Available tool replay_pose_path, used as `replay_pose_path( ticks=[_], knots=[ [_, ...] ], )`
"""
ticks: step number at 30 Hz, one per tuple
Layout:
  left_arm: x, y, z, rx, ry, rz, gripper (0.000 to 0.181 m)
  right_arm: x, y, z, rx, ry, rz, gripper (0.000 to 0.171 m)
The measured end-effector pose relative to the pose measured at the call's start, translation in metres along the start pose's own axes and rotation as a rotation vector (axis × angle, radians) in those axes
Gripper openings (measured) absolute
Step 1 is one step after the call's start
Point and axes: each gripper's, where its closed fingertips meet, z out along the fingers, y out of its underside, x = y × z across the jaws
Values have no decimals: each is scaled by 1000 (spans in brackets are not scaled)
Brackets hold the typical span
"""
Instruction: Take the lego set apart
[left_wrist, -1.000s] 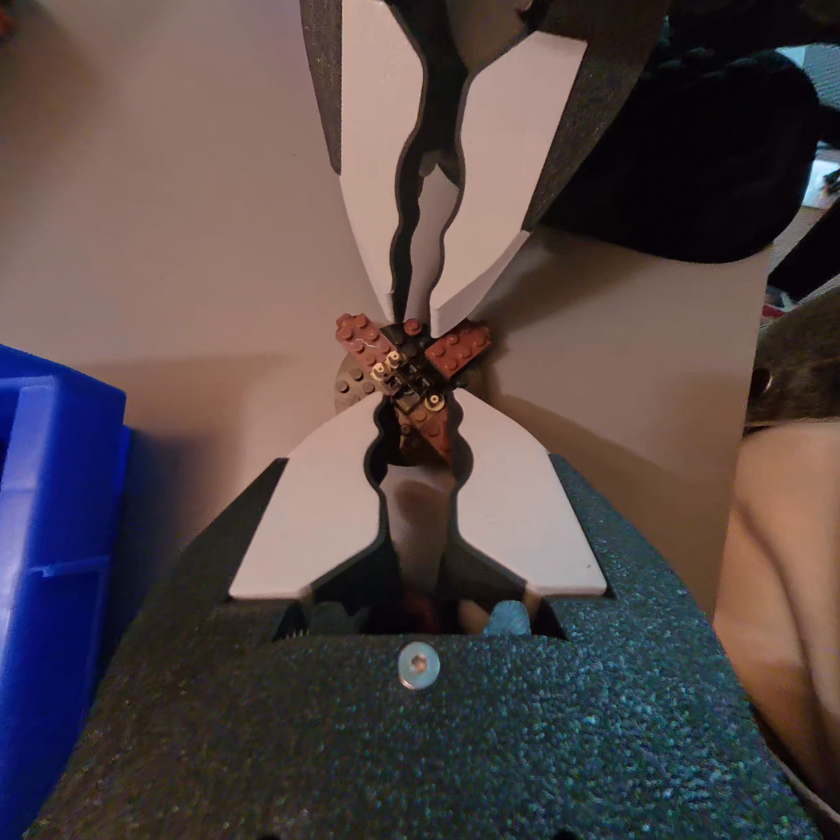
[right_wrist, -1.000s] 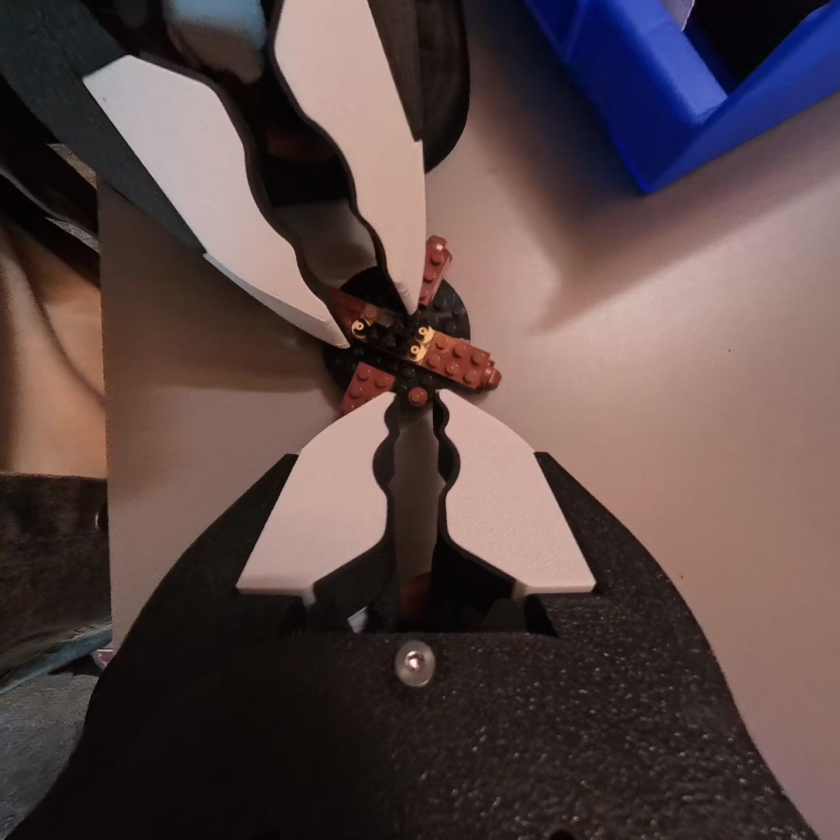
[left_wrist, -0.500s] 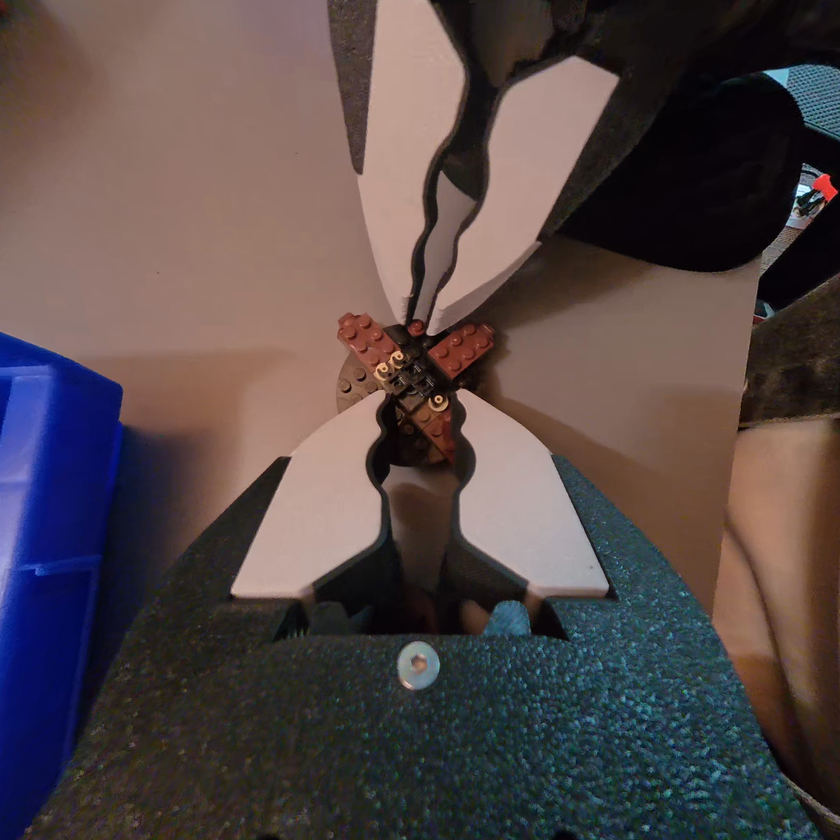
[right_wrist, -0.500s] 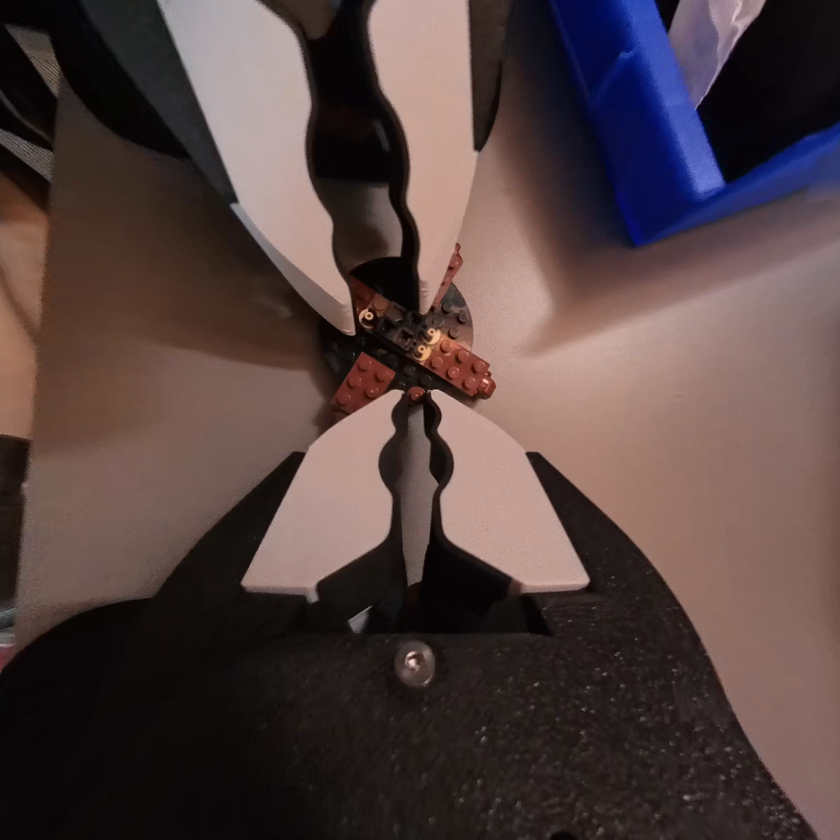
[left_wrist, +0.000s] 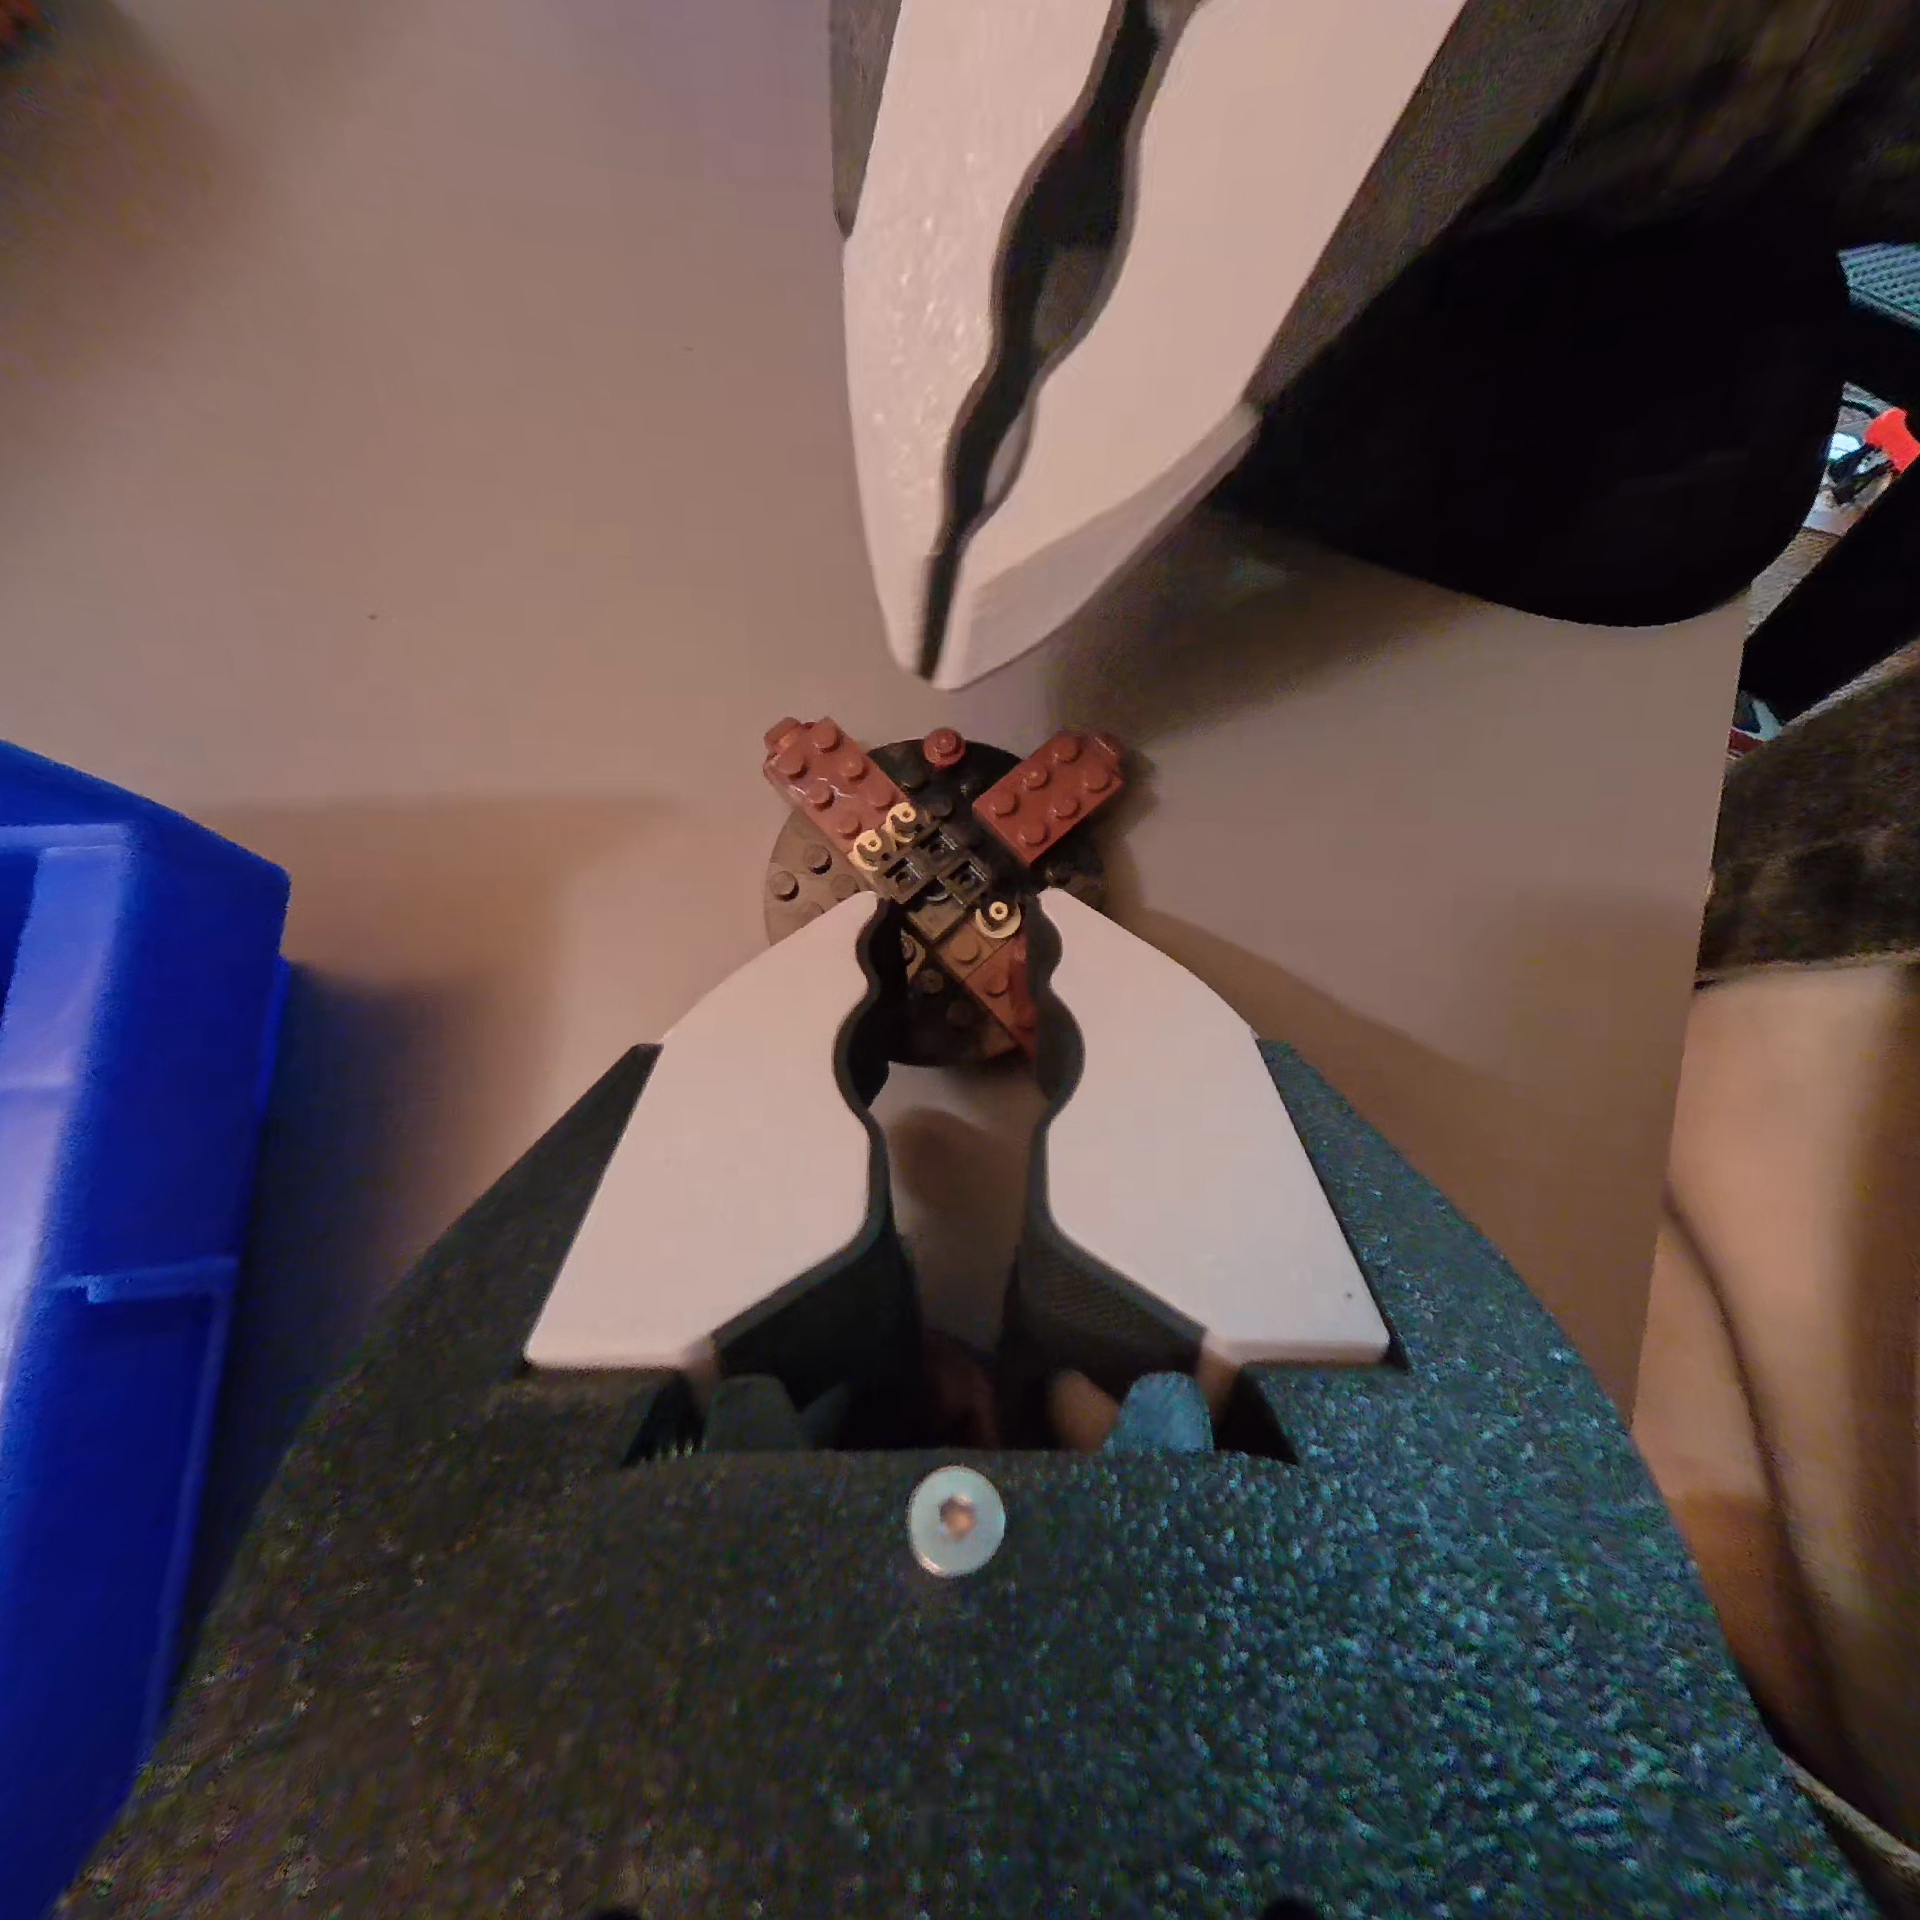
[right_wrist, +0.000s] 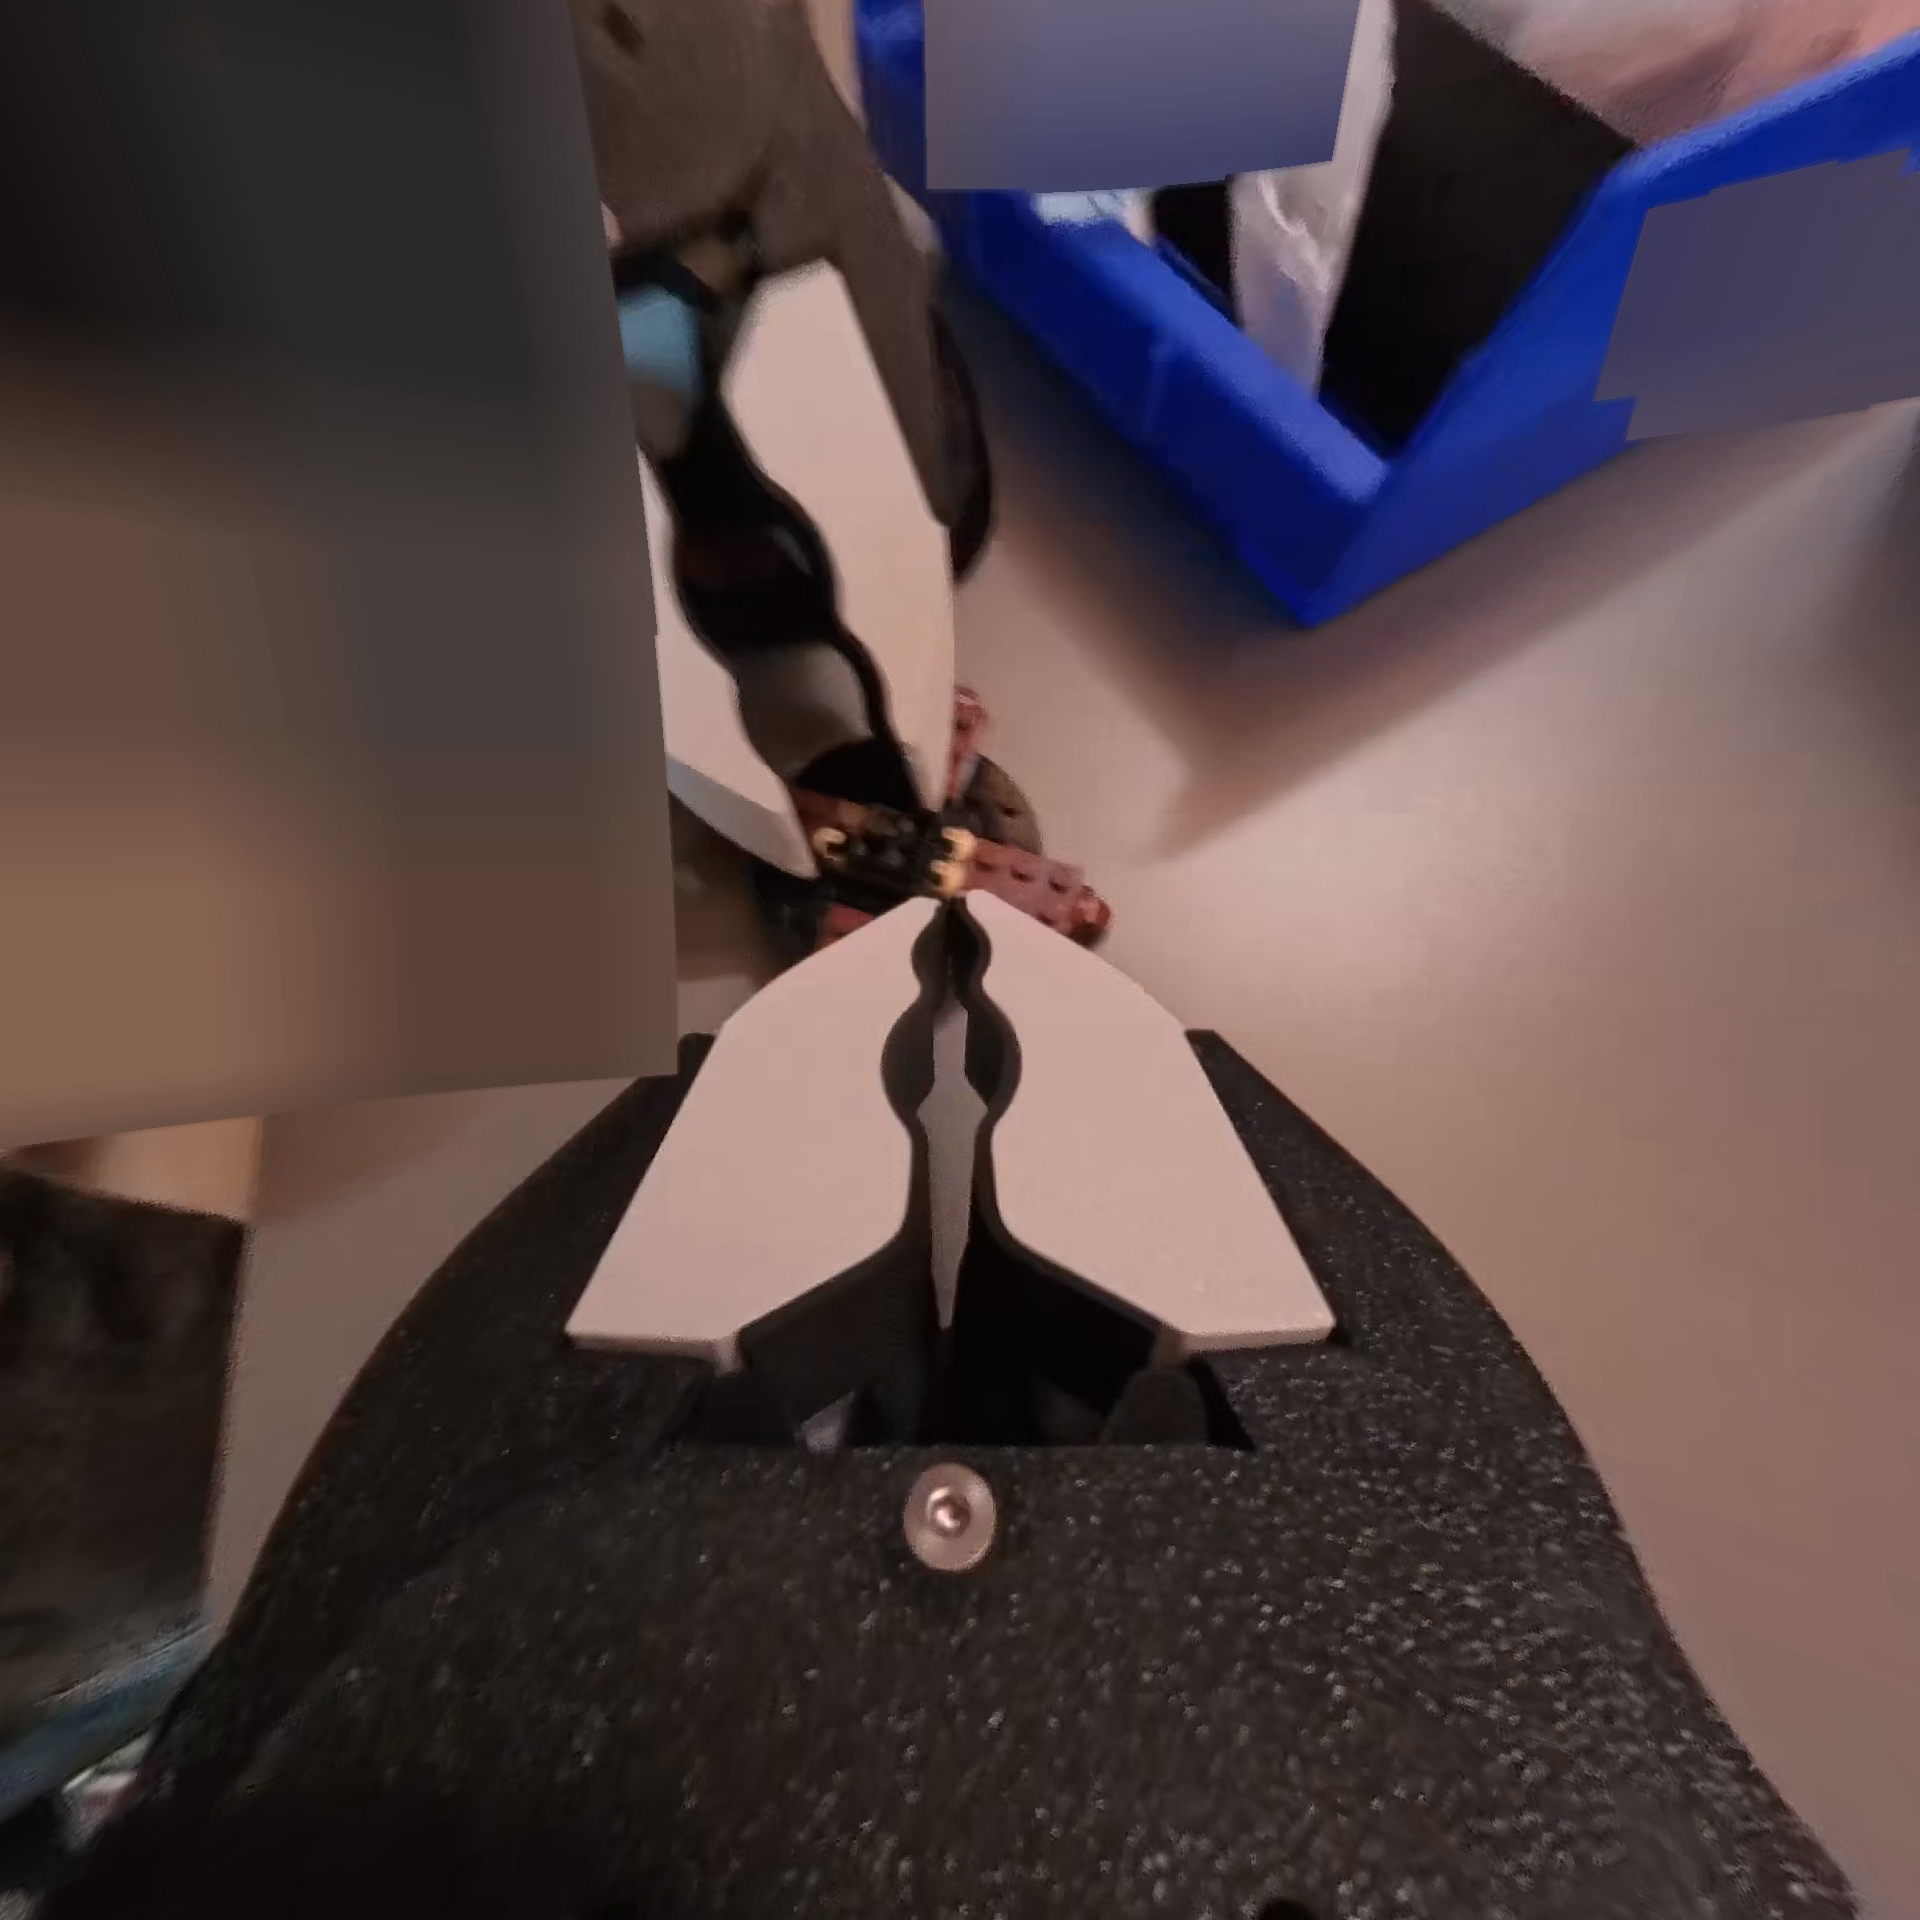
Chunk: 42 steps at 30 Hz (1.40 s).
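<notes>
Glossy studded plastic lego set (left_wrist: 940, 873) on a smooth matt table (left_wrist: 416, 520), beside a shiny blue plastic bin (left_wrist: 114, 1091).

Left claw (left_wrist: 954, 914), right claw (right_wrist: 951, 909): pale wavy-edged fingers, speckled black bodies, silver screw each

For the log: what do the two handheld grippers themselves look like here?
Both match: the left gripper and right gripper have a coarse, speckled black body with one silver screw in the middle, and two flat pale grey jaws that taper to points, with wavy black-lined inner edges. No cables or markings show.
</notes>
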Motion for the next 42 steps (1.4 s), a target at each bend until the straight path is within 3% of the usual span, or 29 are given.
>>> replay_pose_path(
  ticks=[4, 9, 18, 23, 28, 31, 36, 39, 42],
  knots=[
    [0, 0, 0, 2, 4, -4, 23, -5, 18, 5, -148, -21, -69, 0],
    [0, 0, 0, 3, 4, 1, 23, -4, 18, 11, -237, -120, -66, 17],
    [1, 0, 0, 7, 10, 2, 23, -1, 22, 16, -392, -182, -114, 7],
    [1, 0, 0, 8, 10, -1, 23, -1, 21, 15, -359, -109, -135, 6],
    [0, 0, 0, 9, 10, -4, 23, 4, 17, 13, -268, 110, -239, 6],
    [1, 0, 0, 11, 19, -4, 23, 15, -6, 0, -108, 234, -225, 6],
    [2, 0, 0, 16, 22, -5, 23, 32, -82, -16, 164, 163, -119, 6],
    [2, 0, 0, 20, 23, -3, 23, 44, -126, 7, 186, 93, -176, 6],
    [3, 0, 0, 21, 20, 6, 23, 51, -143, 52, 68, 17, -221, 7]
  ],
)
